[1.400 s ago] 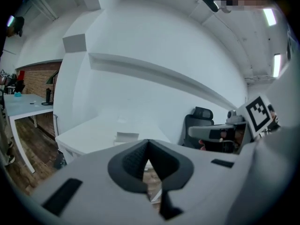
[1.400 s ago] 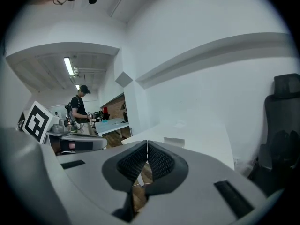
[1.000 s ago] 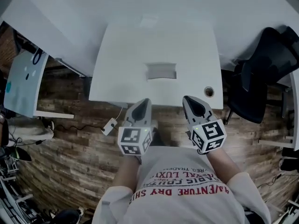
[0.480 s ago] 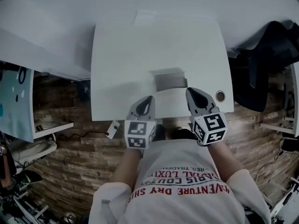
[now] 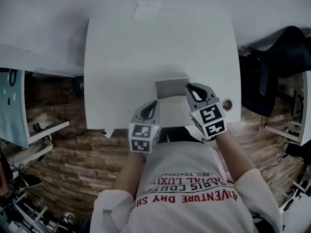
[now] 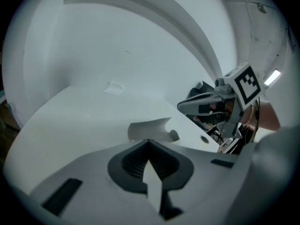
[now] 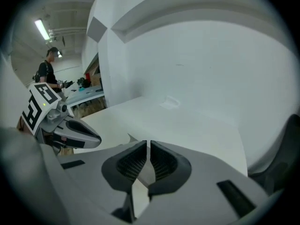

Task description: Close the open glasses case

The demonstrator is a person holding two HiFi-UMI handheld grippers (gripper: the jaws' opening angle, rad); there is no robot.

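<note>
The open grey glasses case lies near the front edge of the white table; its raised lid shows in the left gripper view. My right gripper is shut and empty, its tips at the case's right end. In its own view the jaws hide most of the case. My left gripper is also shut and empty, and hovers over the table's front edge, just short of the case's left half. Each gripper shows in the other's view: the right one, the left one.
A small white label lies at the table's far edge. A round cable hole sits right of the right gripper. A dark chair stands to the right. White walls enclose the table's back. A person stands far off.
Both grippers have moved forward and down, from over the floor to over the table's front edge. The right one has come up to the case's right end. Both stayed shut.
</note>
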